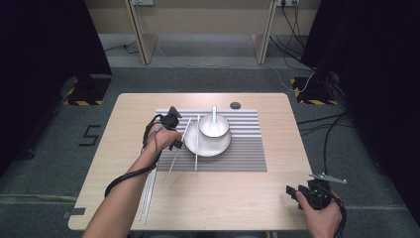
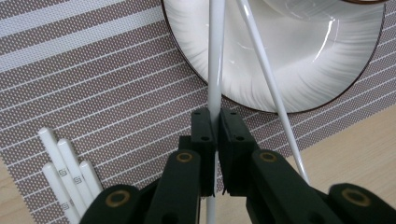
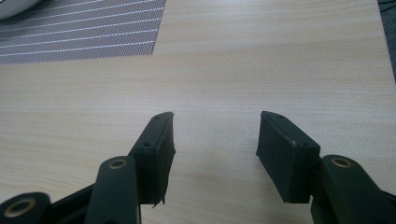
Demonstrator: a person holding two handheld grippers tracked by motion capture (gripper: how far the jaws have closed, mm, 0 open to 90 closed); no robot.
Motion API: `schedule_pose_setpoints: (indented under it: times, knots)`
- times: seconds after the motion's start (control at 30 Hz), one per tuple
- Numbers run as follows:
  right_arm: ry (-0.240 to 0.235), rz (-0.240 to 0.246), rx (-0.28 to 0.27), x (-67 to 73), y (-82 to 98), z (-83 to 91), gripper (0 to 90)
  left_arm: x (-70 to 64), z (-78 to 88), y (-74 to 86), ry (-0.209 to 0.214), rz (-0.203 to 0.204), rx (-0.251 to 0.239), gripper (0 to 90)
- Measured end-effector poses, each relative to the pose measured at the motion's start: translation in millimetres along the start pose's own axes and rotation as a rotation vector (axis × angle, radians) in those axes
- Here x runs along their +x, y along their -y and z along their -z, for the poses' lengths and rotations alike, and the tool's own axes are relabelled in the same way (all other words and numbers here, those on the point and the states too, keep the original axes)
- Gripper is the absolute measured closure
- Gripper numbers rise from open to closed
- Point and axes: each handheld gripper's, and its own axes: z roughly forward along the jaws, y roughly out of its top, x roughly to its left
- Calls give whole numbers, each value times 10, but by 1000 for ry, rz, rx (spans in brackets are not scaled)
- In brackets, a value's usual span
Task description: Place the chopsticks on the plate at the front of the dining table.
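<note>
Between shut left jaws, white chopstick (image 2: 216, 70)

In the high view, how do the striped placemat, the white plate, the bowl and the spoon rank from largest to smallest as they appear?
1. Striped placemat
2. White plate
3. Bowl
4. Spoon, with part of it hidden inside the bowl

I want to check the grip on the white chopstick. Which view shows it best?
The left gripper view: the left gripper is shut on the chopstick, seen close over the plate. The high view shows it small. The right gripper view faces bare table.
</note>
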Motion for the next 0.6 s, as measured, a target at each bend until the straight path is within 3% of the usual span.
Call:
schedule_pose_setpoints:
  times: [0.6]
  knots:
    - [-2, 1, 2, -15, -1, -9, 463, 19, -49, -87, 27, 40, -46, 849]
